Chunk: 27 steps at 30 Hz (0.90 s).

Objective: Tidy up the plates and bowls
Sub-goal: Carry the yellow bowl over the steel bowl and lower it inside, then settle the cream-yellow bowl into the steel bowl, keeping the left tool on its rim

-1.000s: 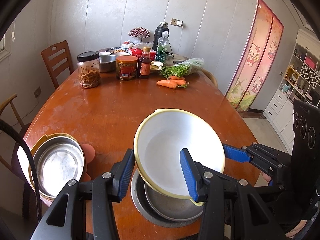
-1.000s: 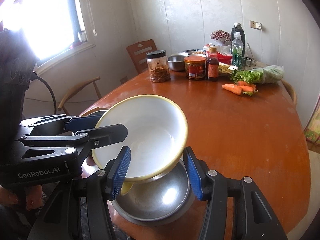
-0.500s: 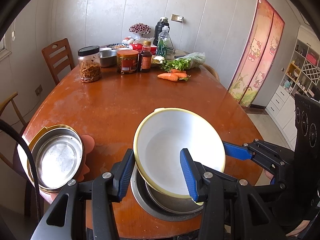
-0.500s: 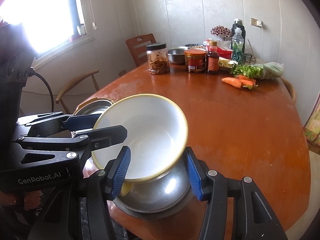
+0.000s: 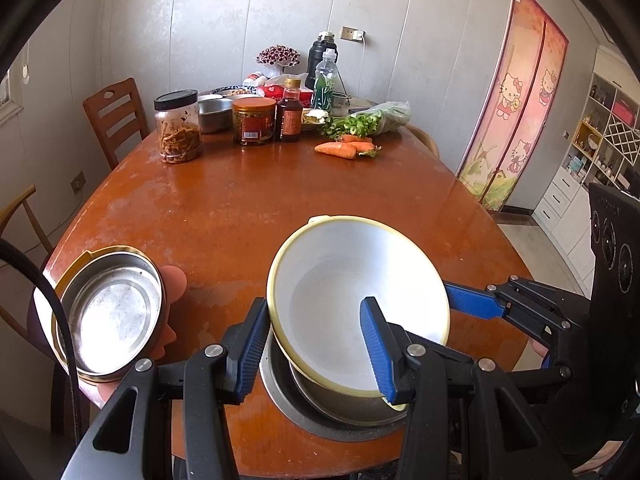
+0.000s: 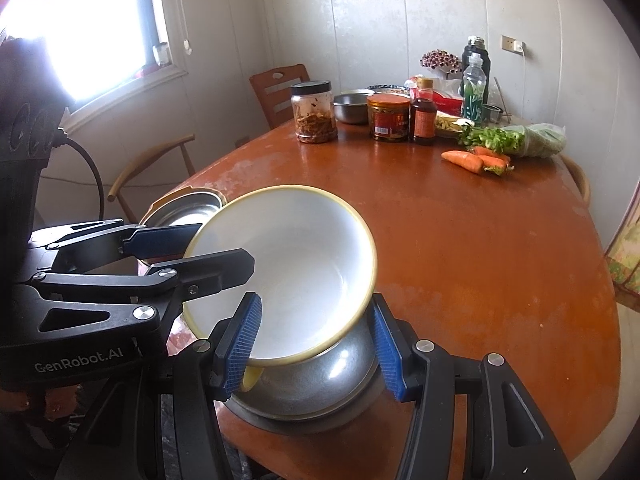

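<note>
Printed in white on the black body of the left gripper (image 6: pixel 236 264), as seen from the right wrist camera, the wording "GenRobot.AI" is read; red labels are carried by a squat jar (image 5: pixel 254 121) and a dark sauce bottle (image 5: pixel 289 114) at the far end of the wooden table (image 5: pixel 240 208), their print too small to be read, and cartoon cats are shown on a pink door curtain (image 5: pixel 516 100). A white bowl with a yellow rim (image 5: pixel 356 308) is listed at the near table edge, tilted, its opening turned up and toward the cameras, its base resting in a steel bowl (image 6: pixel 312 388) nested in a steel plate (image 5: pixel 332 428). The bowl's rim is clamped by the left gripper, one finger inside, one outside. The right gripper (image 6: pixel 316 344) is held with jaws apart astride the bowl's lower edge; pad contact cannot be told. A steel dish (image 5: pixel 108 312) lies at the left edge.
</note>
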Each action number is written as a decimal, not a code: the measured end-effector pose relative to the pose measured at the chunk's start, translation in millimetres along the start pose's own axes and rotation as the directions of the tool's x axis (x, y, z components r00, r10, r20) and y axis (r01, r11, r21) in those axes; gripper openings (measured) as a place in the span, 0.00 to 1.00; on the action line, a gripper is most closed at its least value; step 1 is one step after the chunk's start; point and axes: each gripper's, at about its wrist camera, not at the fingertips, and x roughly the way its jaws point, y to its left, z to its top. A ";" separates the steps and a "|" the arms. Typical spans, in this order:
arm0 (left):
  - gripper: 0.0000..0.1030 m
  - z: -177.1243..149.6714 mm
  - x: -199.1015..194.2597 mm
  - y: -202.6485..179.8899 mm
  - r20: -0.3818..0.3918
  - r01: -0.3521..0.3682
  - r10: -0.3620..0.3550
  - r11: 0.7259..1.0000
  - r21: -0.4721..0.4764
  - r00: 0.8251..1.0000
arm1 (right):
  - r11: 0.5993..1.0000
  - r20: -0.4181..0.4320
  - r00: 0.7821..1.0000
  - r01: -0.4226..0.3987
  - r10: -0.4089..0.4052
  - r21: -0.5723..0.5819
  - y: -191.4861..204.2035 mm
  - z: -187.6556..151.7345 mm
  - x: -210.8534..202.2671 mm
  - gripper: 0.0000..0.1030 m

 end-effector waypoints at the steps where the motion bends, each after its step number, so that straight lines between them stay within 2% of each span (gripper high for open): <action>1: 0.45 -0.4 1.1 -0.3 -0.001 -0.002 0.002 1.000 0.002 1.000 | 1.000 -0.001 1.000 0.001 -0.001 0.001 0.6 -0.1 -0.4 0.55; 27: 0.45 -5.8 11.2 0.7 0.005 -0.013 0.012 0.999 0.035 1.000 | 1.000 -0.016 1.000 0.003 -0.003 0.001 -6.7 -5.8 12.6 0.55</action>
